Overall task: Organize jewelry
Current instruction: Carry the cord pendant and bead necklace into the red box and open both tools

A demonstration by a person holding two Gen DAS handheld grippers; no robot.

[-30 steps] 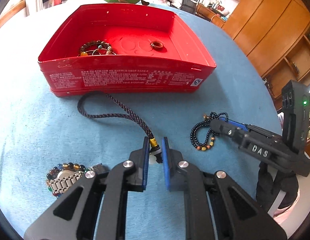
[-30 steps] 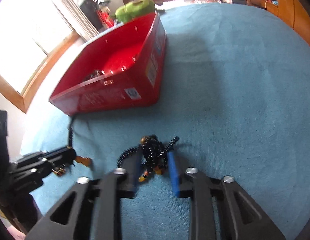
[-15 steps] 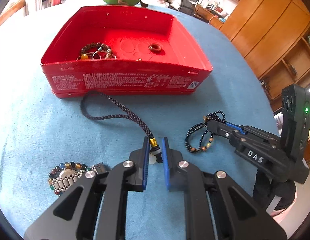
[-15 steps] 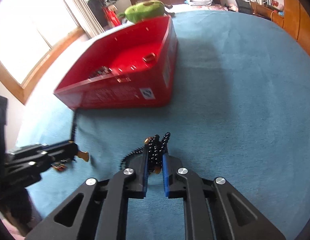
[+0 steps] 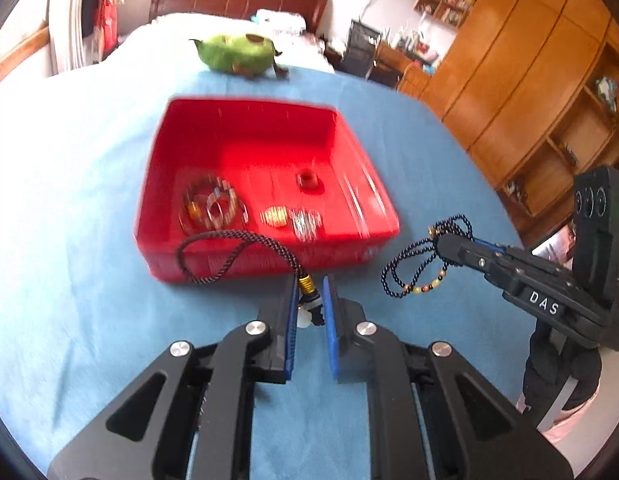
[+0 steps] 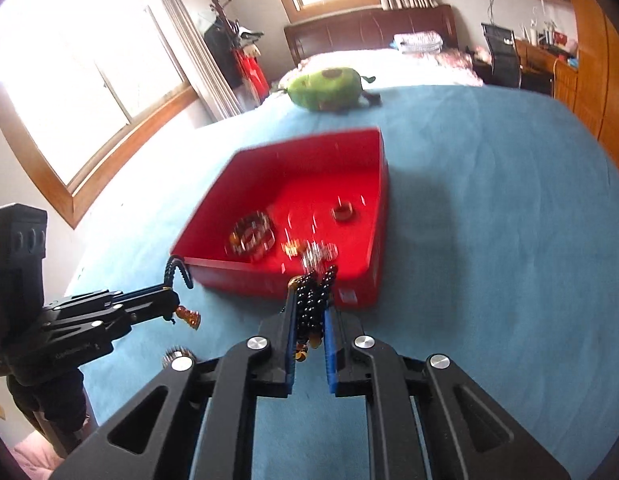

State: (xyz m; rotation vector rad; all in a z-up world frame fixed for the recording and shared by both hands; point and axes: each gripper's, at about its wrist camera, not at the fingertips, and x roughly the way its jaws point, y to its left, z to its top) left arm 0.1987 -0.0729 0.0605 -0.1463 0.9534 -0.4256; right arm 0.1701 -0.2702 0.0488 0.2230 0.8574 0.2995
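Observation:
My left gripper (image 5: 310, 292) is shut on the gold-capped end of a dark braided cord necklace (image 5: 237, 240), lifted so its loop hangs before the red tin box (image 5: 349, 152). My right gripper (image 6: 311, 312) is shut on a black bead bracelet (image 6: 315, 300), held above the blue cloth just short of the box's near wall (image 6: 269, 280). In the left wrist view the right gripper (image 5: 445, 246) holds the bracelet (image 5: 413, 268) dangling to the right of the box. The box holds a bead bracelet (image 5: 213, 204), a brown ring (image 5: 307, 179) and small shiny pieces.
A green plush toy (image 5: 237, 54) lies beyond the box at the table's far edge. The table is covered in blue cloth (image 6: 489, 240). A bit of another piece of jewelry (image 6: 177, 354) lies on the cloth below the left gripper (image 6: 169, 300). Wooden cabinets stand at the right.
Both grippers have risen off the cloth with their jewelry and moved toward the red box. The cord necklace and black bracelet now hang in the air. The watch has dropped out of the left view.

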